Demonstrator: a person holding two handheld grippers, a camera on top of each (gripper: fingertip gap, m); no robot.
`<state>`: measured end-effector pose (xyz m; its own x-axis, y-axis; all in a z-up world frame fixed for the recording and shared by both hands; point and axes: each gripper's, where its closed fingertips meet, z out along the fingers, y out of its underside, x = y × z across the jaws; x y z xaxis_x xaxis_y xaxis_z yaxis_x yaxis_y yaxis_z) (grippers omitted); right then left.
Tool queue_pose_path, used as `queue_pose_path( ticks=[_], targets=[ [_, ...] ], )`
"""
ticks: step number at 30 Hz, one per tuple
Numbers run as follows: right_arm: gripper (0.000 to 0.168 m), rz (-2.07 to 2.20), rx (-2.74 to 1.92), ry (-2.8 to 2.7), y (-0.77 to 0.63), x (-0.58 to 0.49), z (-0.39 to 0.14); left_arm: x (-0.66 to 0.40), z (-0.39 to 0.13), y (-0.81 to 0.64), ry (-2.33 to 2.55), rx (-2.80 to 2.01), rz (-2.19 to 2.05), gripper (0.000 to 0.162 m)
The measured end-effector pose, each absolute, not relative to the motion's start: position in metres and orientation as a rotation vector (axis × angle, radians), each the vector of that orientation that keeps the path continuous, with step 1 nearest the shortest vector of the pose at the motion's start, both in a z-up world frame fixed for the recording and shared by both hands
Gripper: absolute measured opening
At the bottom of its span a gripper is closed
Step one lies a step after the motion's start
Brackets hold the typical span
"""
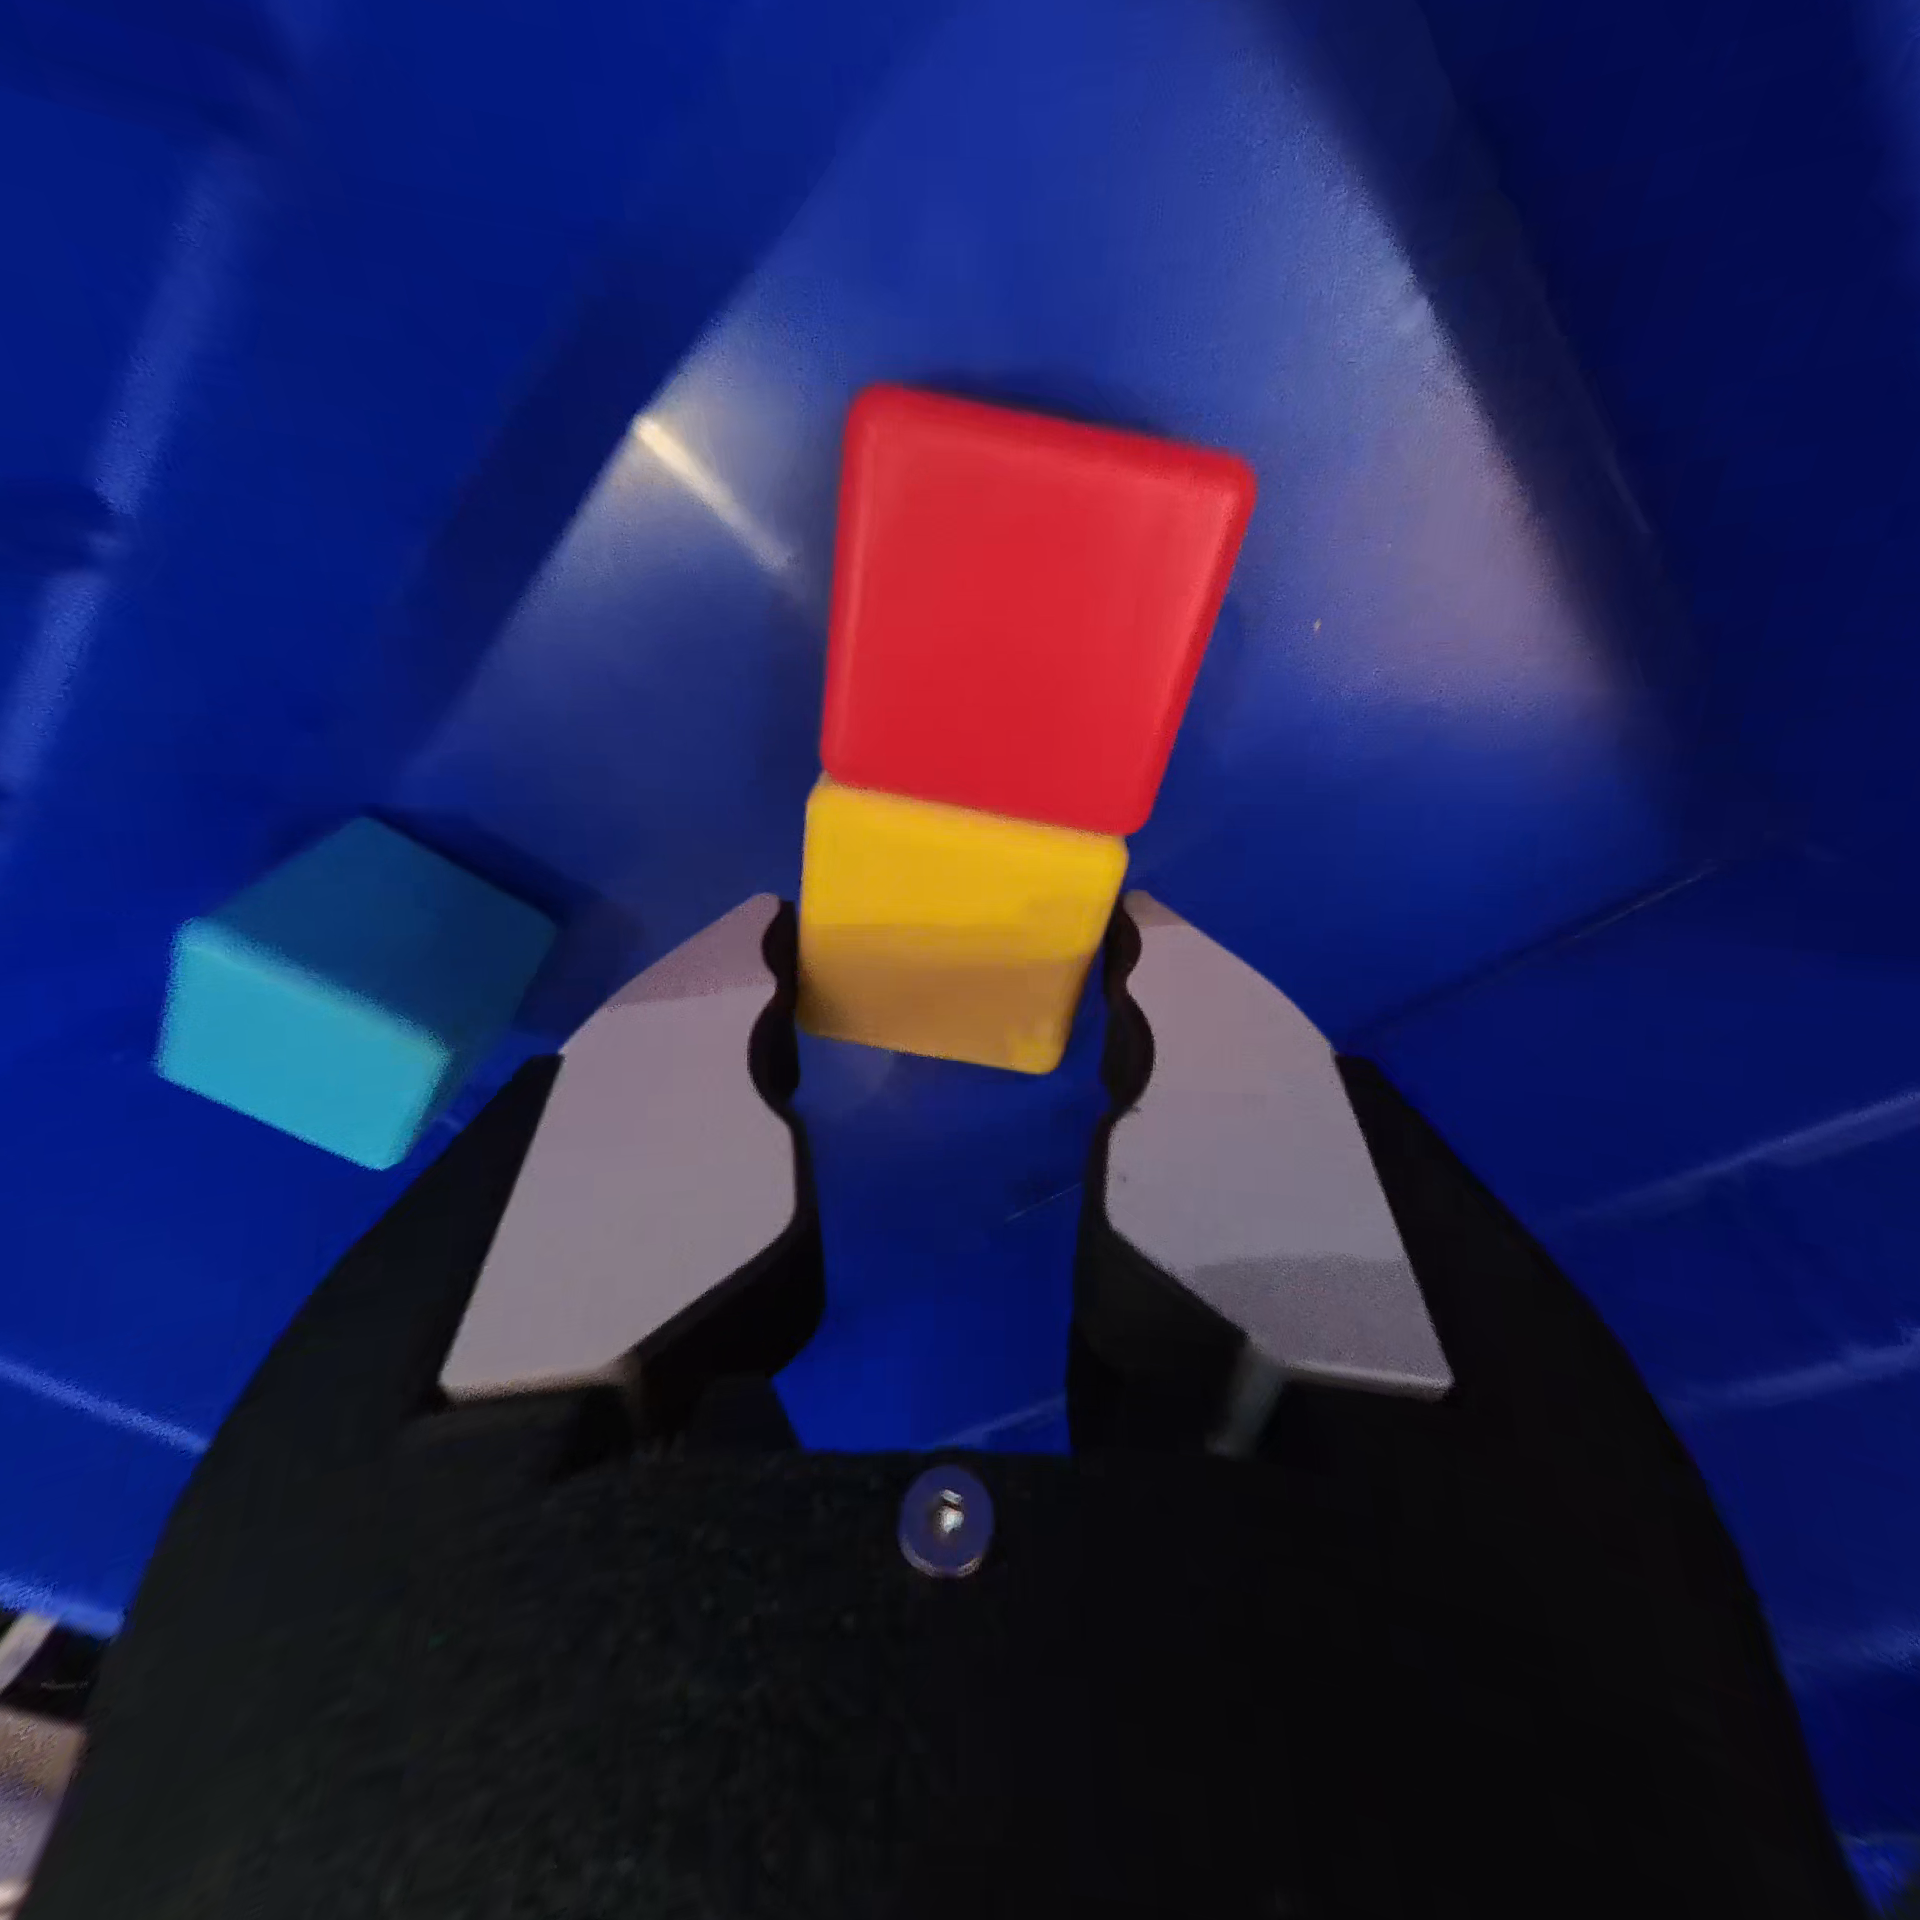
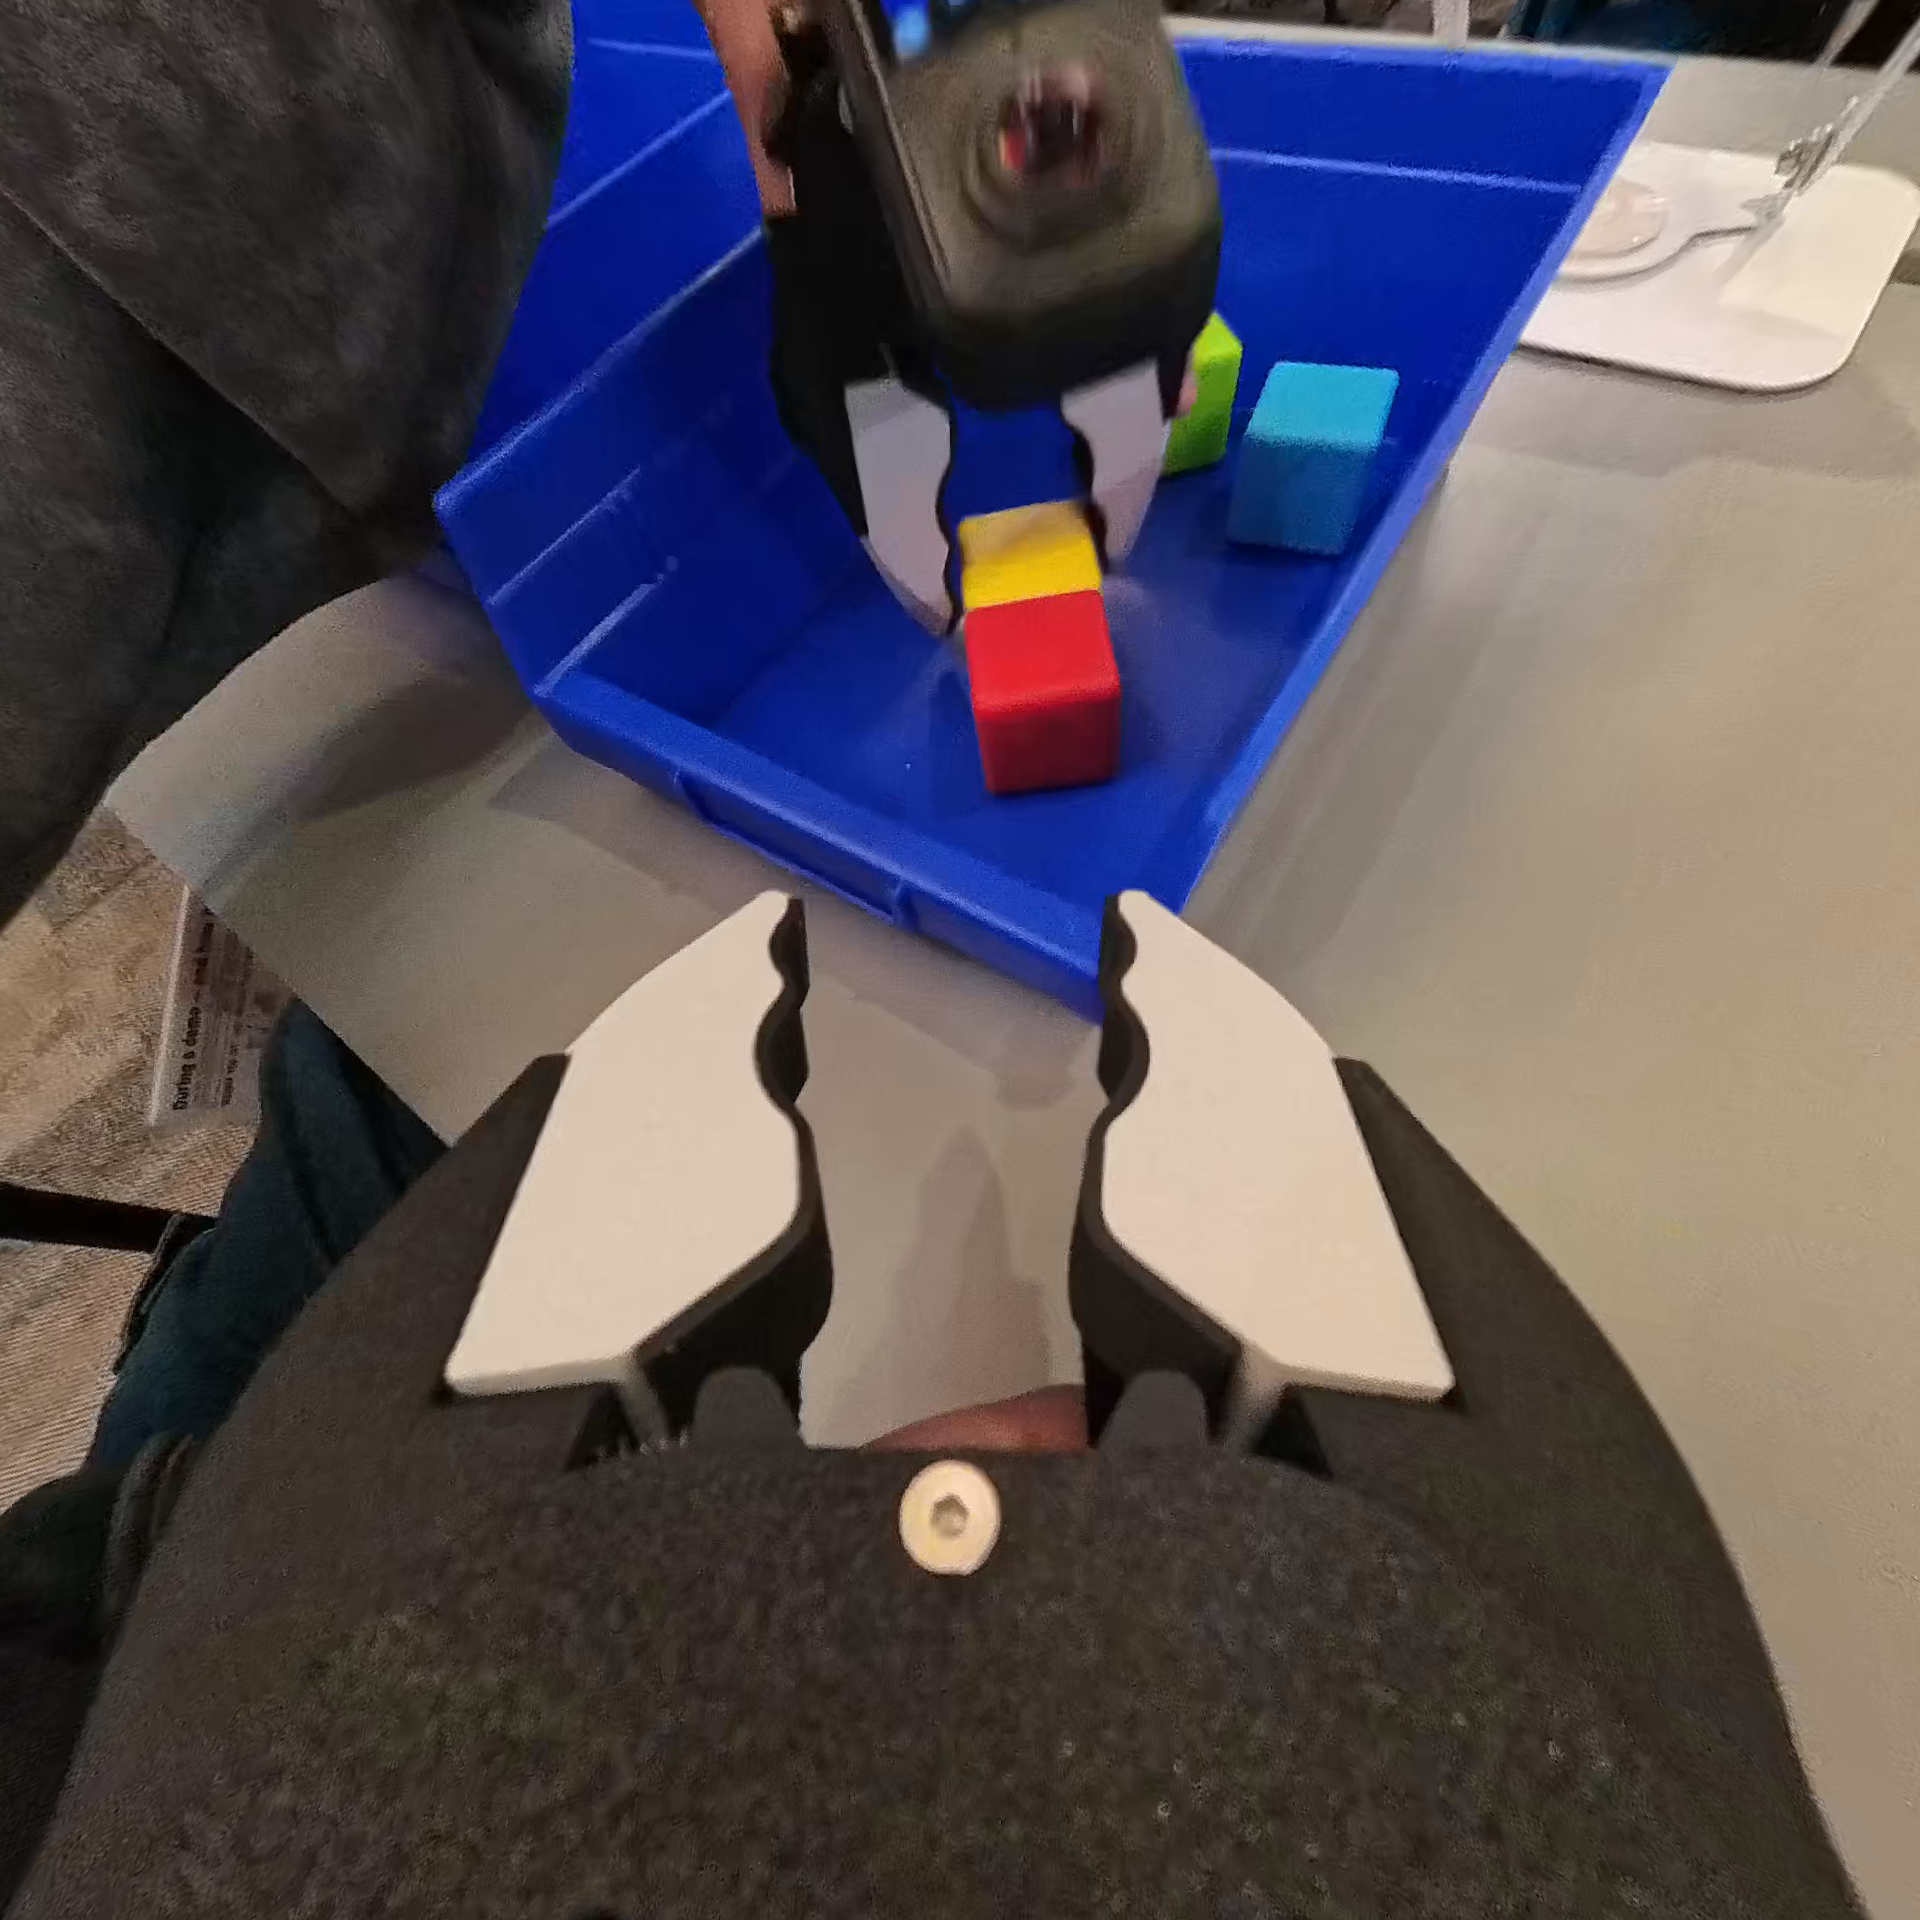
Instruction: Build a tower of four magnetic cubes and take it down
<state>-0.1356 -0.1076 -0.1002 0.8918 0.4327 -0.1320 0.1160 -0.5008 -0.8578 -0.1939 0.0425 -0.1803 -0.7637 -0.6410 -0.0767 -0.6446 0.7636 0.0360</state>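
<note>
Cubes are sitting inside a blue bin [image 2: 665, 582] on a grey desk [image 2: 1558, 935]. A yellow cube [image 1: 951, 935] is resting on top of a red cube [image 1: 1023, 613], the two touching face to face near the bin's middle. The left tongs [image 1: 951, 925] are reaching down into the bin and clenching on the yellow cube, one tip pressing each side. A light blue cube [image 1: 348, 992] is standing apart on the bin floor, and a green cube [image 2: 1205, 400] is showing partly behind the left tongs at the far side. The right tongs [image 2: 951, 935] are hovering released above the bare desk, just near of the bin's near corner, grasping nothing. A white flat stand [image 2: 1766, 301] is lying on the desk at far right. Patterned carpet [image 2: 73, 997] is showing at the left past the desk edge.
</note>
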Motion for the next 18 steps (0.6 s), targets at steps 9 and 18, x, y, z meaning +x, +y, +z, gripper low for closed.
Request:
queue_pose_path(
  ticks=[9, 18],
  targets=[
    [0.052, 0.236, -2.235, -0.88, -0.044, -0.154, -0.094, -0.22, -0.174, 0.045, 2.905, -1.238, 0.046, 0.051],
    [0.072, 0.211, -2.129, -0.982, -0.013, -0.179, -0.093, -0.22, -0.12, 0.013, 2.686, -1.258, -0.277, 0.051]
  ],
)
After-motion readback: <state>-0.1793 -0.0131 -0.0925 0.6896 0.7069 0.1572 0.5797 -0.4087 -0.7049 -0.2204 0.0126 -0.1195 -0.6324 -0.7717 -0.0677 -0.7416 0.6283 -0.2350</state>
